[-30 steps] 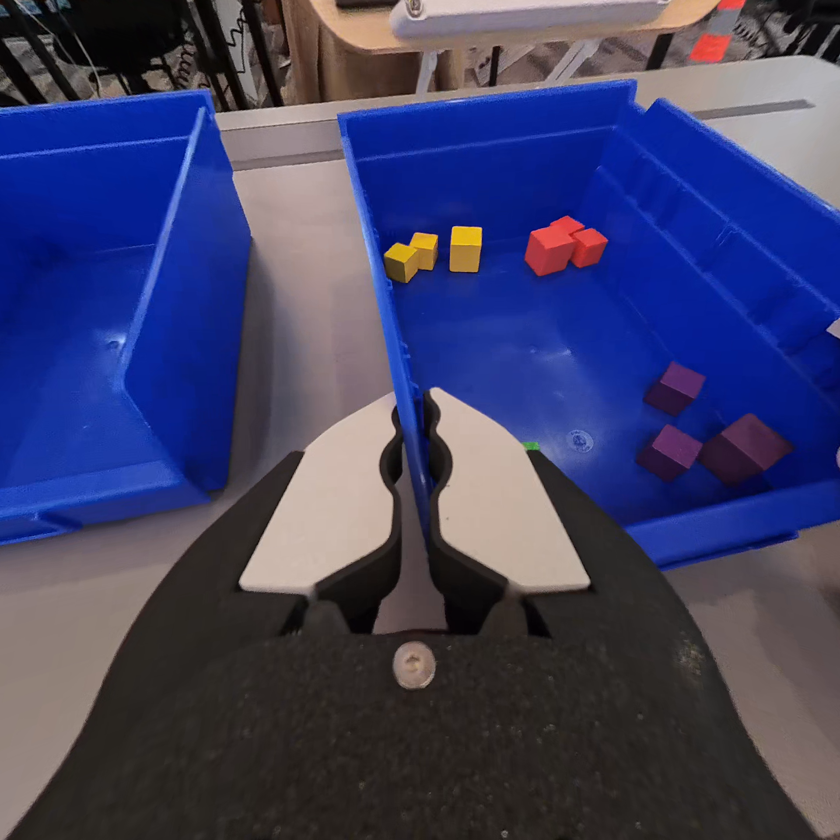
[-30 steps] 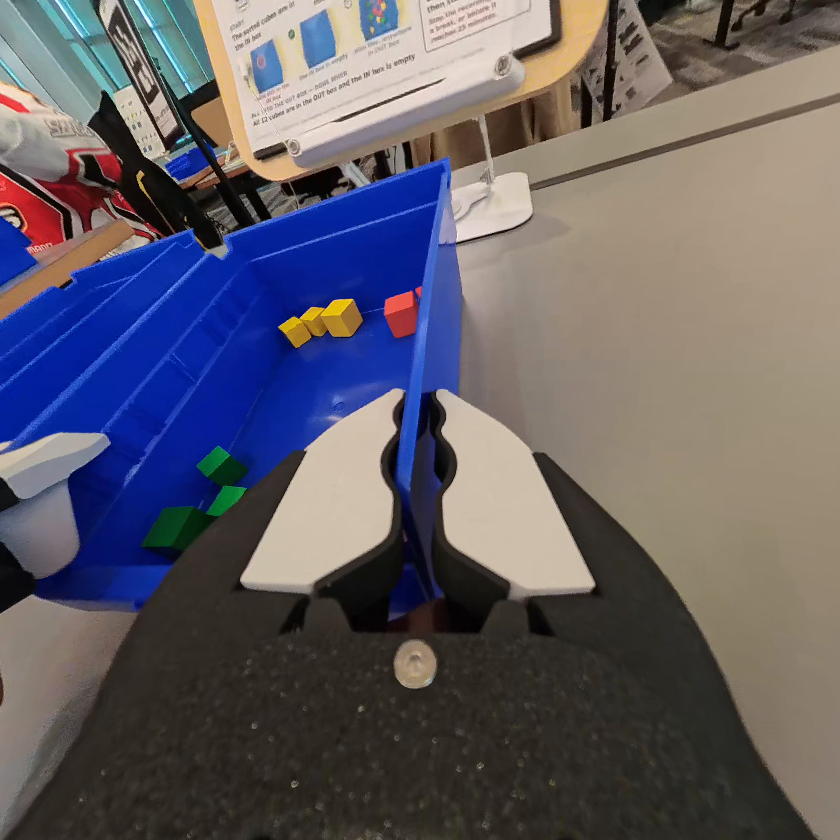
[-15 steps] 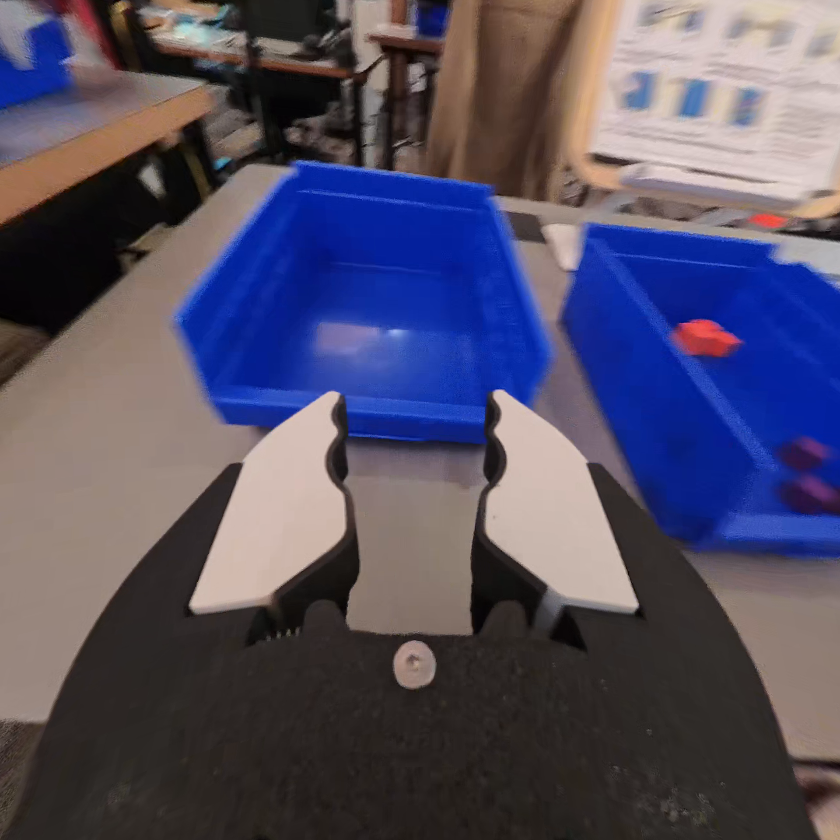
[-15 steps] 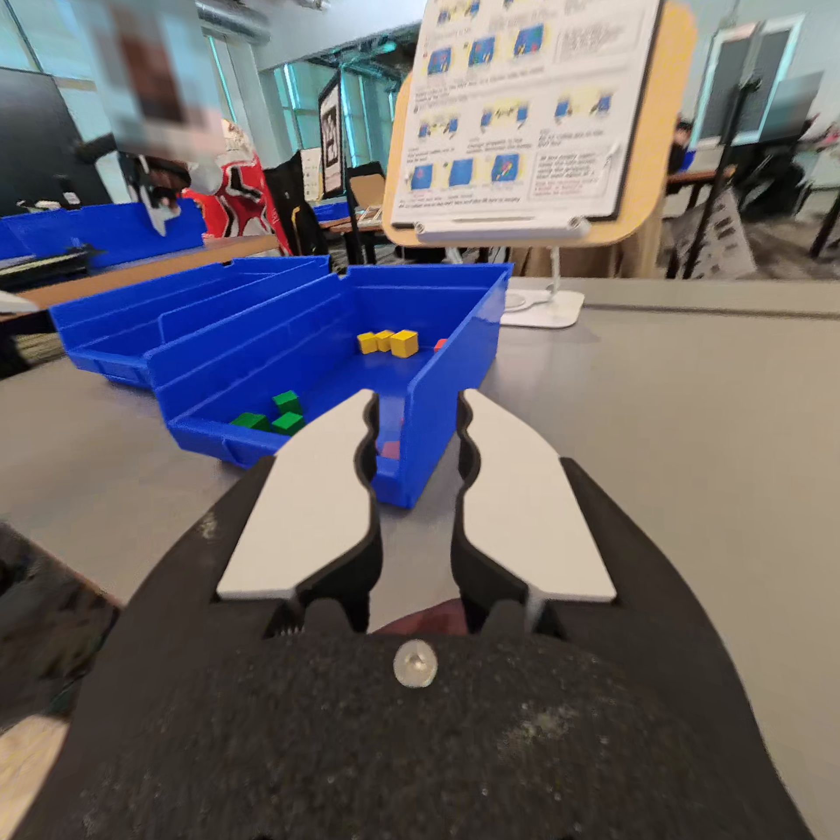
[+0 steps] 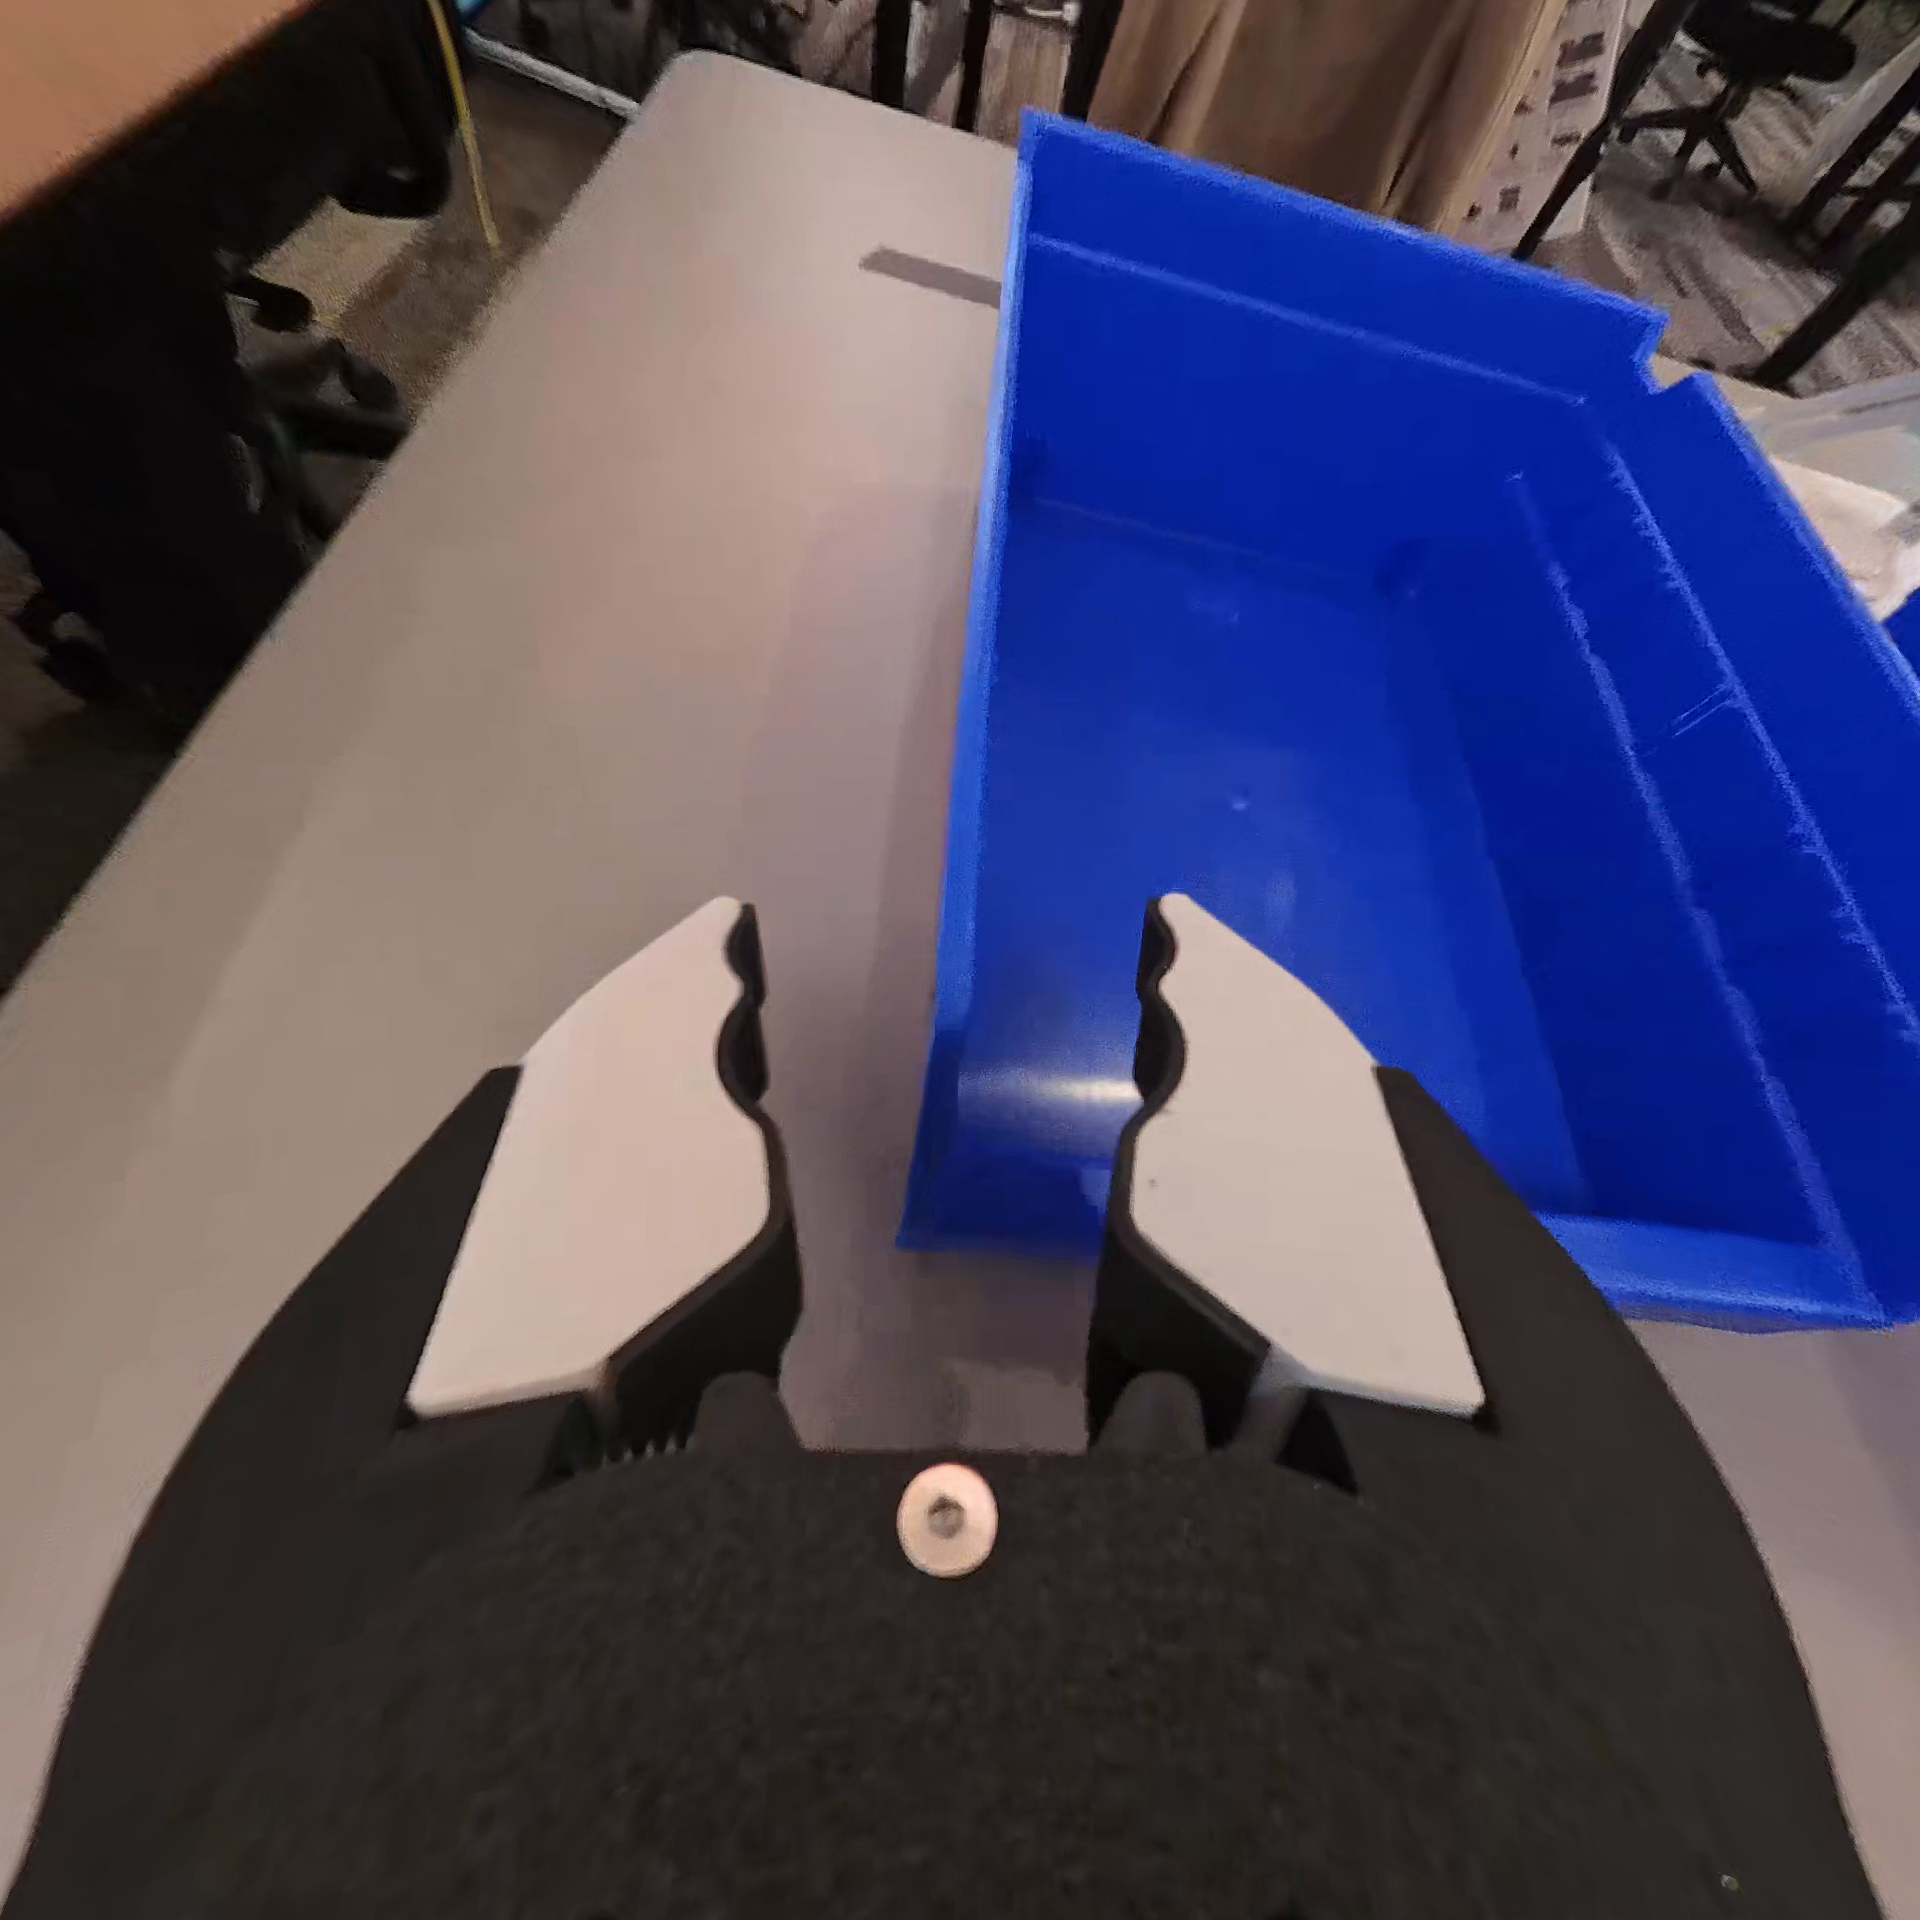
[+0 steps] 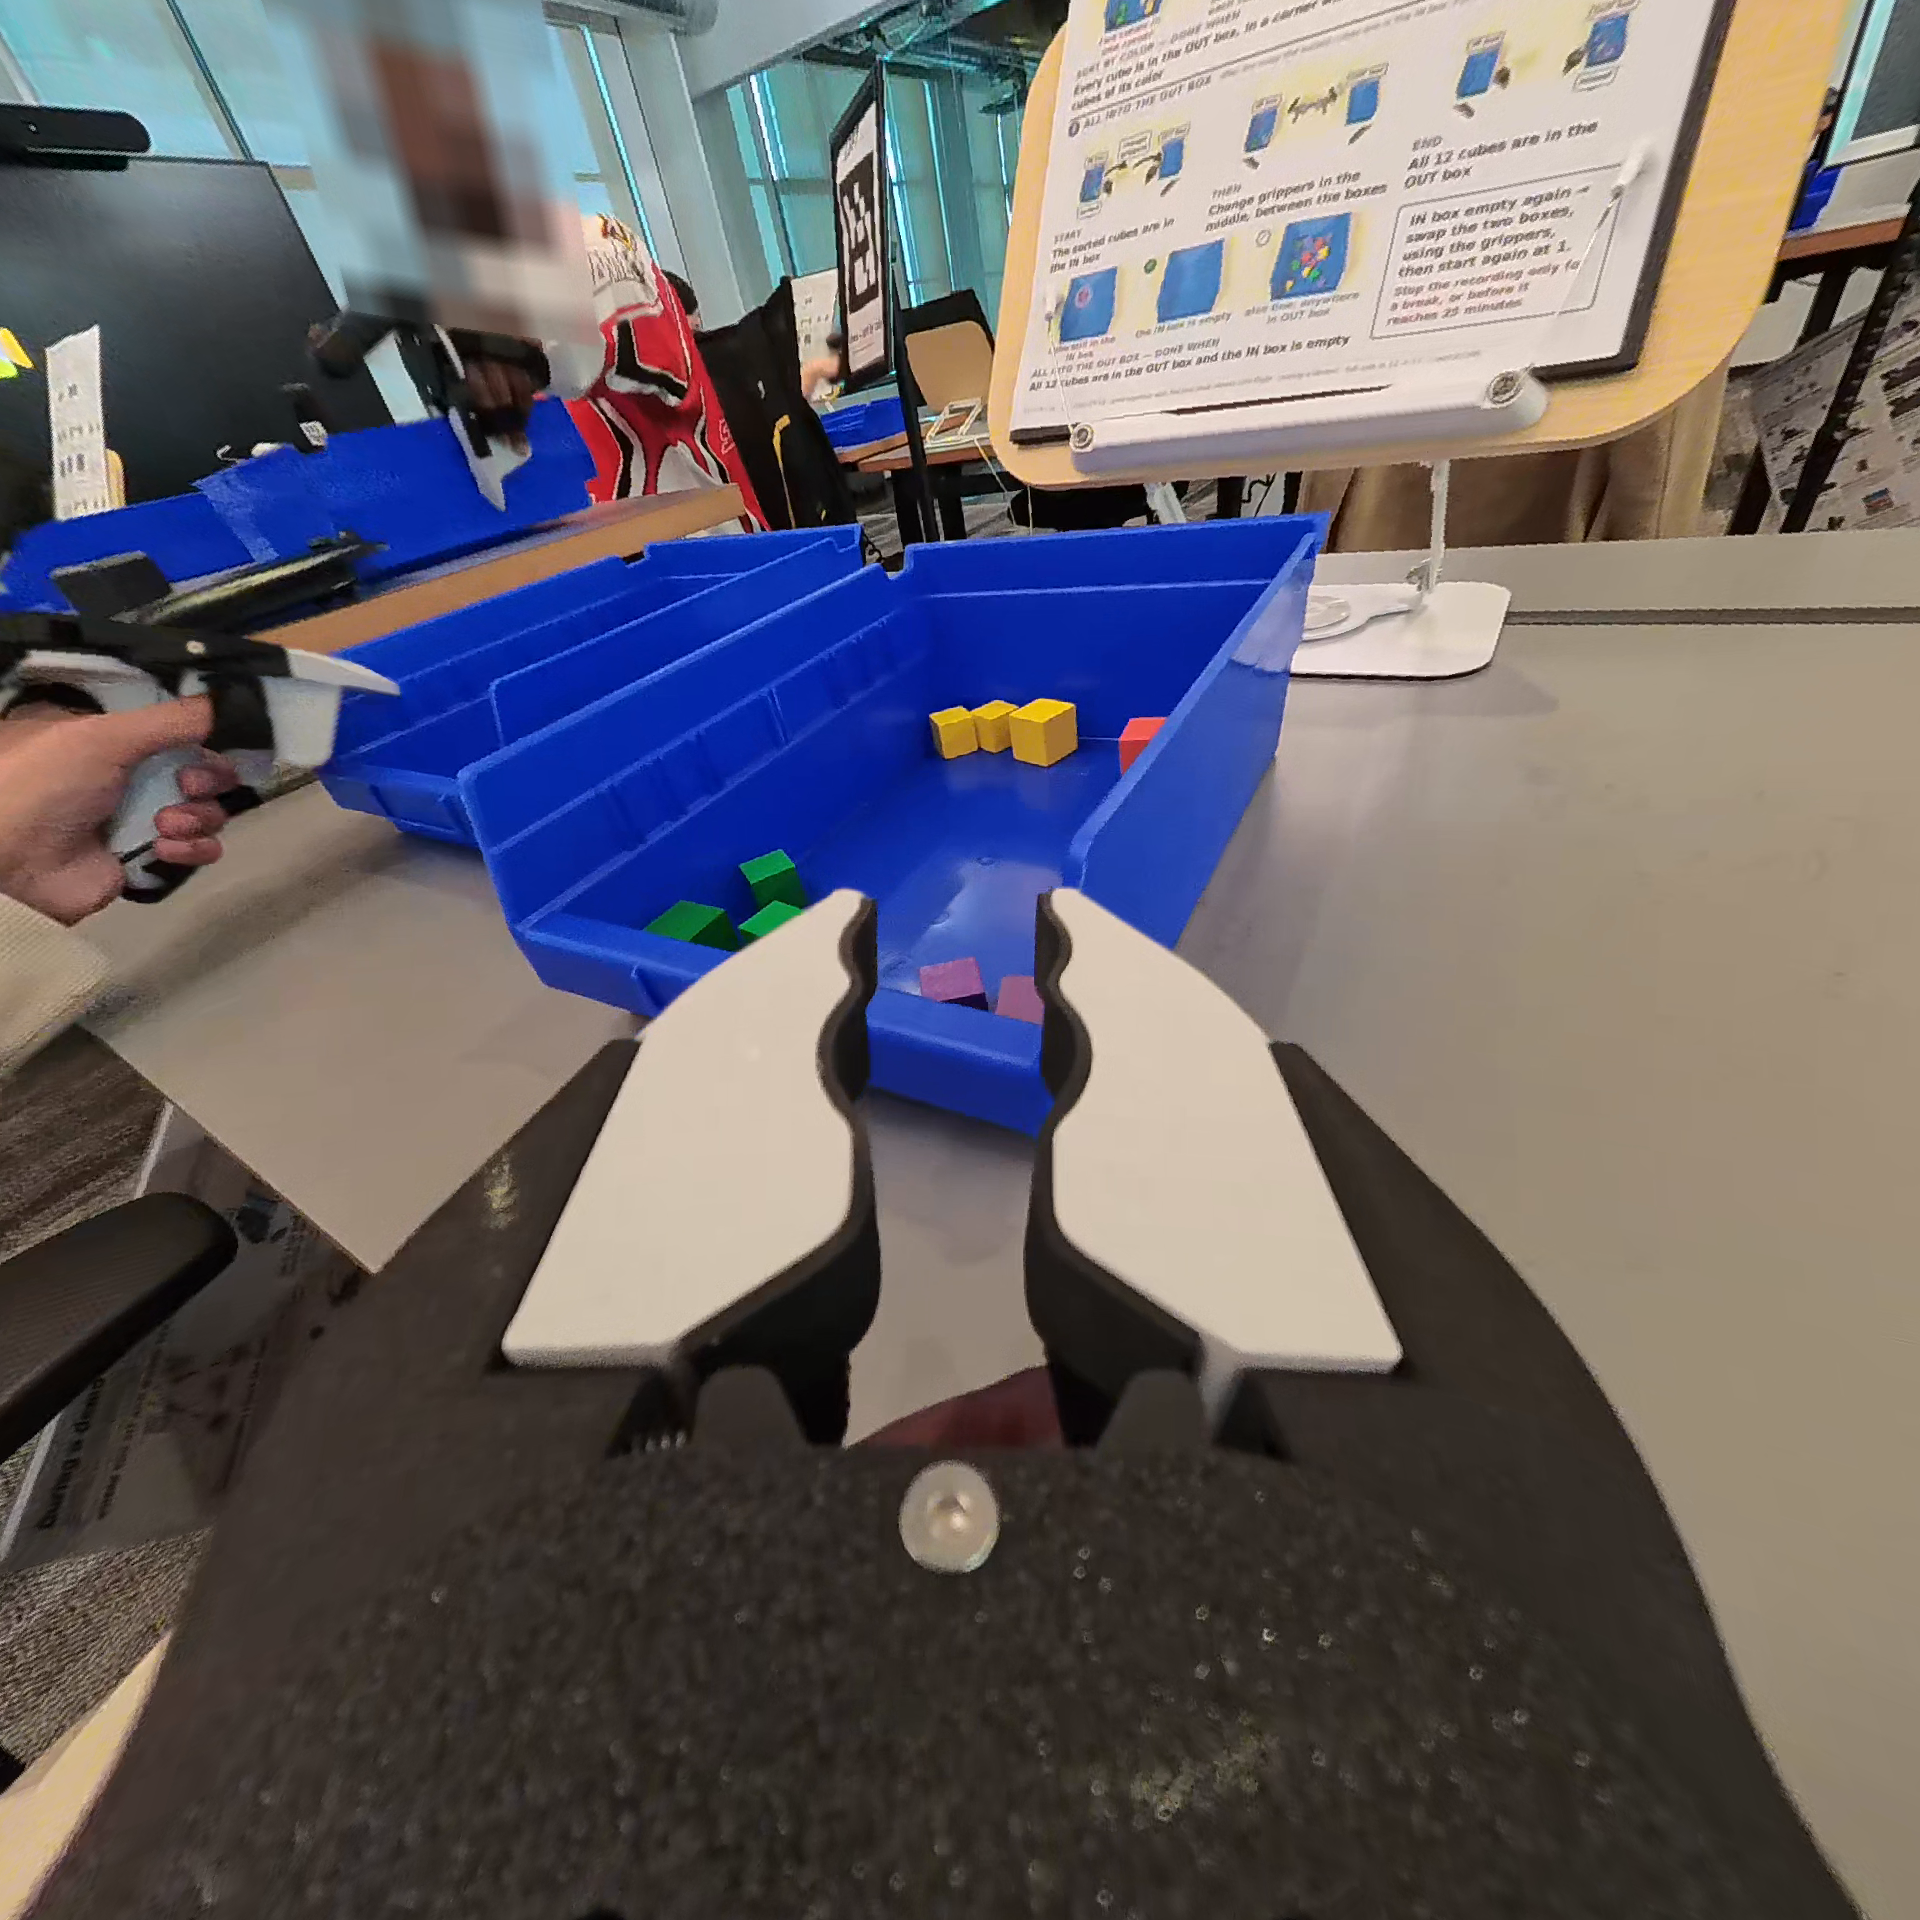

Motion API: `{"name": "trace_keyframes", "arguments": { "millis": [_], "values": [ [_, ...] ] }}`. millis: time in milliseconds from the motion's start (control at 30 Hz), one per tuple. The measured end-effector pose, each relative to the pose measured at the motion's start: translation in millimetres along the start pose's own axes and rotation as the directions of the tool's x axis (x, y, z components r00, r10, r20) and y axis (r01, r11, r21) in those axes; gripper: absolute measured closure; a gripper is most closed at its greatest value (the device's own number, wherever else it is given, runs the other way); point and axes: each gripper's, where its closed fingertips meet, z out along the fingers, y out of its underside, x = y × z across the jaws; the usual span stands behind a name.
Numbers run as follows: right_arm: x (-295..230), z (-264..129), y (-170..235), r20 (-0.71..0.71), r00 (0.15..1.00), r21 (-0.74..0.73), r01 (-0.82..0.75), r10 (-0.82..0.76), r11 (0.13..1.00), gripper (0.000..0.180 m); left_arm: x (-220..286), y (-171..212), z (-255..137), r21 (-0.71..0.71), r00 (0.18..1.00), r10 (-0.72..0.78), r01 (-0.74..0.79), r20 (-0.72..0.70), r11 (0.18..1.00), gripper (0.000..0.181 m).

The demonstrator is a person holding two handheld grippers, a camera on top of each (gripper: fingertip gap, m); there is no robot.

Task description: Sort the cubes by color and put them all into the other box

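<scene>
Left gripper (image 5: 945, 914) jaws apart, above blue box (image 5: 1455, 343) near corner.

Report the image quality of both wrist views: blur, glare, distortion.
Left wrist view: slight motion blur softens the empty blue plastic bin and the dim background; a small glare patch sits on its near inner wall; wide-angle bending splays its walls. Right wrist view: sharper, brightly daylit; the yellow wooden cubes are crisp; the edges bow; a mosaic patch covers the upper left.
</scene>
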Motion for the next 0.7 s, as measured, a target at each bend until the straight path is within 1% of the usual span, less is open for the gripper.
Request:
{"name": "trace_keyframes", "arguments": {
  "millis": [67, 100, 133, 167, 200, 300, 367, 467, 533, 600, 700],
  "values": [
    [0, 1, 2, 0.0, 1.0, -0.008, 0.004, -0.004, 1.0, 0.151, 7, 6, 9, -0.018, 0.999, 0.003, -0.004, -0.038, 1.0, 0.135],
    [-1, 1, 3, 0.001, 1.0, -0.011, 0.004, -0.004, 1.0, 0.151, 11, 7, 10, -0.017, 0.998, -0.004, 0.003, -0.062, 1.0, 0.142],
    [-1, 1, 3, 0.004, 1.0, -0.013, 0.004, -0.004, 1.0, 0.151, 12, 5, 10, -0.007, 0.997, -0.023, 0.022, -0.069, 1.0, 0.157],
    [-3, 2, 4, 0.009, 1.0, -0.016, 0.003, -0.003, 1.0, 0.151, 8, 4, 7, 0.0, 0.998, -0.036, 0.036, -0.044, 0.999, 0.172],
    [-4, 2, 5, 0.013, 1.0, -0.02, 0.002, -0.001, 1.0, 0.151, 5, 3, 5, -0.001, 0.999, -0.028, 0.028, -0.023, 1.0, 0.176],
    [-14, 7, 11, 0.04, 0.999, -0.042, -0.015, 0.016, 0.999, 0.151, 2, 9, -6, -0.02, 0.999, 0.012, -0.012, 0.034, 1.0, 0.176],
    [-30, 14, 18, 0.071, 0.996, -0.071, -0.051, 0.056, 0.996, 0.152, 4, 17, -19, -0.015, 0.998, 0.016, -0.015, 0.06, 1.0, 0.177],
    [-77, 32, 40, 0.148, 0.976, -0.173, -0.13, 0.157, 0.976, 0.153, 10, 35, -49, 0.023, 0.997, 0.001, -0.003, 0.075, 1.0, 0.176],
    [-120, 43, 54, 0.223, 0.963, -0.232, -0.098, 0.15, 0.968, 0.148, 12, 50, -75, 0.04, 0.993, -0.004, -0.001, 0.118, 0.999, 0.176],
    [-159, 54, 64, 0.281, 0.953, -0.257, -0.039, 0.113, 0.966, 0.141, 18, 65, -101, 0.058, 0.99, -0.009, 0.001, 0.142, 0.998, 0.176],
    [-196, 70, 70, 0.297, 0.953, -0.259, 0.017, 0.063, 0.966, 0.134, 27, 85, -134, 0.069, 0.989, -0.028, 0.018, 0.147, 0.997, 0.176]
  ]
}}
